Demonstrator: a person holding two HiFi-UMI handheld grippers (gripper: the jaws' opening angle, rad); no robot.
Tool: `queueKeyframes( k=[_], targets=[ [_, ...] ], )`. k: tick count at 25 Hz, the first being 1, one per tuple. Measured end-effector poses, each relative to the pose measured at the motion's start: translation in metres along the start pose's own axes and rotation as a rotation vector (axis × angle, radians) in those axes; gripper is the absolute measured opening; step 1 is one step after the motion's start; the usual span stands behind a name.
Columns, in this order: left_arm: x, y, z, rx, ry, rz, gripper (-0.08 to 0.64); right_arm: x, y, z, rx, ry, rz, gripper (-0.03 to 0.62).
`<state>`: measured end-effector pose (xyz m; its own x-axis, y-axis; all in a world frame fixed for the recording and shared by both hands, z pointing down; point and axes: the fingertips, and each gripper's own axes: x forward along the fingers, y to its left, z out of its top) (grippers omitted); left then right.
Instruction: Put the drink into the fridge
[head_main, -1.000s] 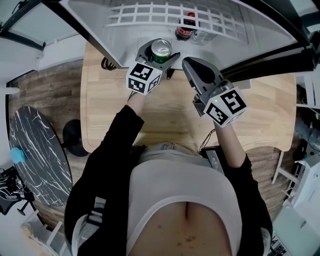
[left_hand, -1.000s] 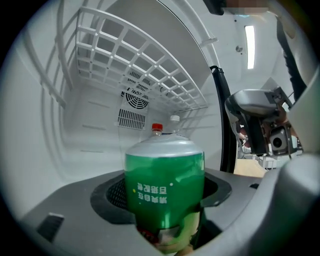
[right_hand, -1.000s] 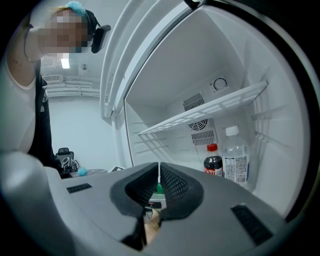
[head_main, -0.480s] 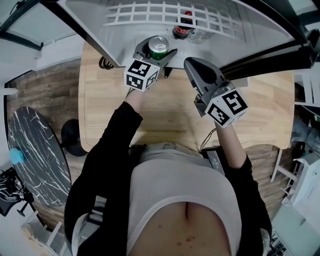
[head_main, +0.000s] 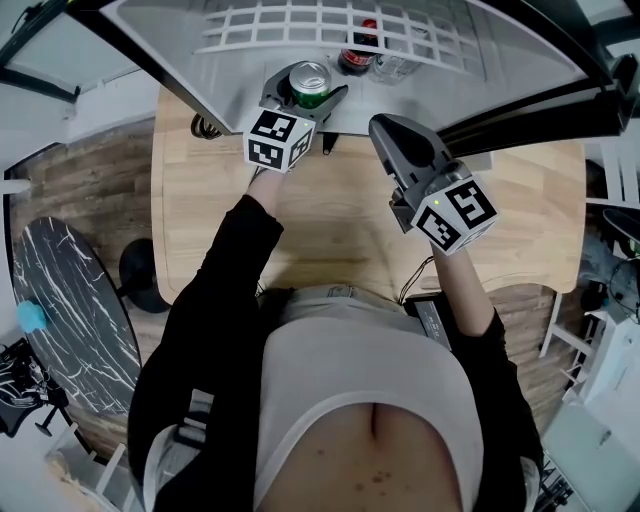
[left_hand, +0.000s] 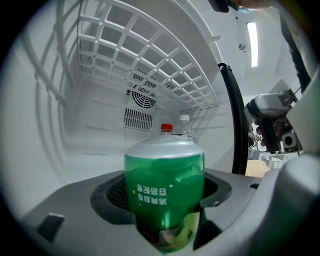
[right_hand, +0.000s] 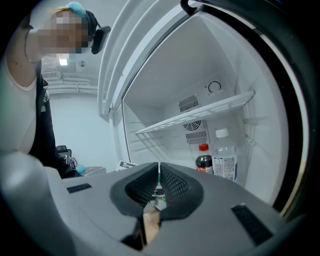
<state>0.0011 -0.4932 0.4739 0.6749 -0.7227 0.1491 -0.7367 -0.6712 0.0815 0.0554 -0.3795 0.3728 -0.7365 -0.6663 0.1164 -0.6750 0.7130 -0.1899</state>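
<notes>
Wooden table (head_main: 350, 230) abuts the open white fridge (head_main: 180, 45), over plank floor (head_main: 90, 180).

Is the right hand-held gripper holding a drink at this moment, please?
No, the right hand-held gripper has its jaws closed together with nothing between them.

Your left hand-held gripper (head_main: 305, 96) grips a green can (head_main: 309, 80) upright at the edge of the open fridge (head_main: 230, 70), near its white wire shelf (head_main: 300, 22). A dark red-capped bottle (head_main: 357, 56) and a clear bottle (head_main: 396, 67) stand inside. Your right hand-held gripper (head_main: 383, 128) hovers over the wooden counter (head_main: 340, 220), jaws together.
</notes>
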Motion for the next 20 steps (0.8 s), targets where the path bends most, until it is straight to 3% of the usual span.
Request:
queueKeyframes(
  k=[20],
  targets=[
    [0.023,0.011,0.000,0.045,0.054,0.024,0.344,0.010,0.011,-0.001,-0.016,0.019,0.042,0.031]
  ],
)
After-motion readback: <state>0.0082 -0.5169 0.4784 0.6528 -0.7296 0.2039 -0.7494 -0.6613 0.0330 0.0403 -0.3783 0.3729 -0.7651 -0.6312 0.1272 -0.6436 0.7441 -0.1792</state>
